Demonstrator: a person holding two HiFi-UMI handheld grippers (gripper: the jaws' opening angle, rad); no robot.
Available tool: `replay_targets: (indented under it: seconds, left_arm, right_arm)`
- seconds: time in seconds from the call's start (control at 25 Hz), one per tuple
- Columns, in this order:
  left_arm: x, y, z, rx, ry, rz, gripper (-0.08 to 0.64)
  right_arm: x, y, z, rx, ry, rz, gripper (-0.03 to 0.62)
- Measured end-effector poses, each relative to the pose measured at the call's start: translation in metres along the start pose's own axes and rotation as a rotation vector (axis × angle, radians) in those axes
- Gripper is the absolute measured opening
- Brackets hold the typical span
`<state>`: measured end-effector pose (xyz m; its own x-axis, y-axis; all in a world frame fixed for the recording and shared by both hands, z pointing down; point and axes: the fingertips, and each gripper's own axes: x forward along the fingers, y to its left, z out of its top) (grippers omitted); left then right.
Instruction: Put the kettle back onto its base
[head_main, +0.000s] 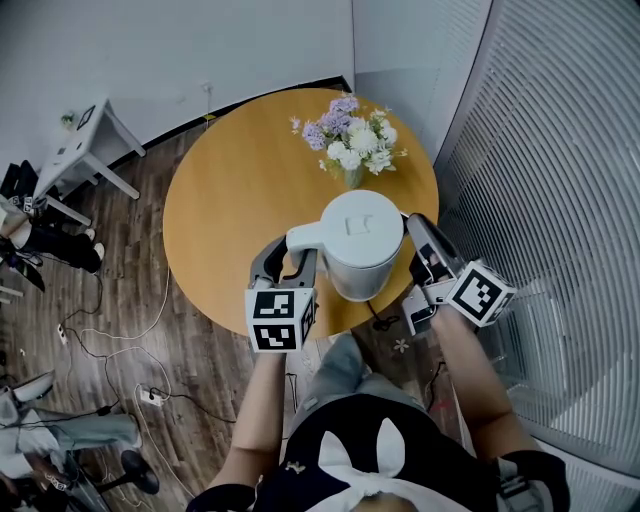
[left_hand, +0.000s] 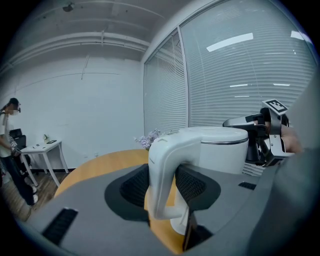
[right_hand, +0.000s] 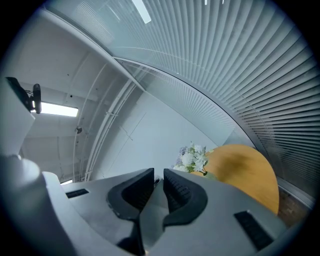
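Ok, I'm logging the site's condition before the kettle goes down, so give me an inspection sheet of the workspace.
Surface: round wooden table.
Job's things: white kettle over the table's near edge; base not seen.
Clutter: vase of flowers behind the kettle.
Grippers: left gripper shut on the kettle's handle; right gripper beside the kettle, jaws narrowly apart, nothing seen between them.
Cables: loose cables and power strip on the floor.
Surroundings: white side table, window blinds, a person at the left.

Cool, even indoor light; both gripper views bulge fisheye with black corners.
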<state>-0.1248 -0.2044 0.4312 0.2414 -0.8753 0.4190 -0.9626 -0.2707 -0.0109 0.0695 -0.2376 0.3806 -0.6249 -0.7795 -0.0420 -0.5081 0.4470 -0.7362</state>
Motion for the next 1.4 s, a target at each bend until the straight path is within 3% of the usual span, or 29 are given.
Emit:
replay_targets:
  seconds: [1.04, 1.2, 1.4]
  left_arm:
    - [0.026, 0.006, -0.018, 0.006, 0.063, -0.014, 0.181]
    - [0.026, 0.006, -0.024, 0.0, 0.077, -0.015, 0.181]
    - [0.03, 0.004, -0.033, -0.002, 0.092, -0.023, 0.181]
  right_arm:
    - [0.018, -0.029, -0.011, 0.036, 0.031, -0.044, 0.058]
    - [0.013, -0.042, -0.019, 0.064, 0.045, -0.119, 0.057]
    - [0.013, -0.049, -0.025, 0.076, 0.051, -0.127, 0.055]
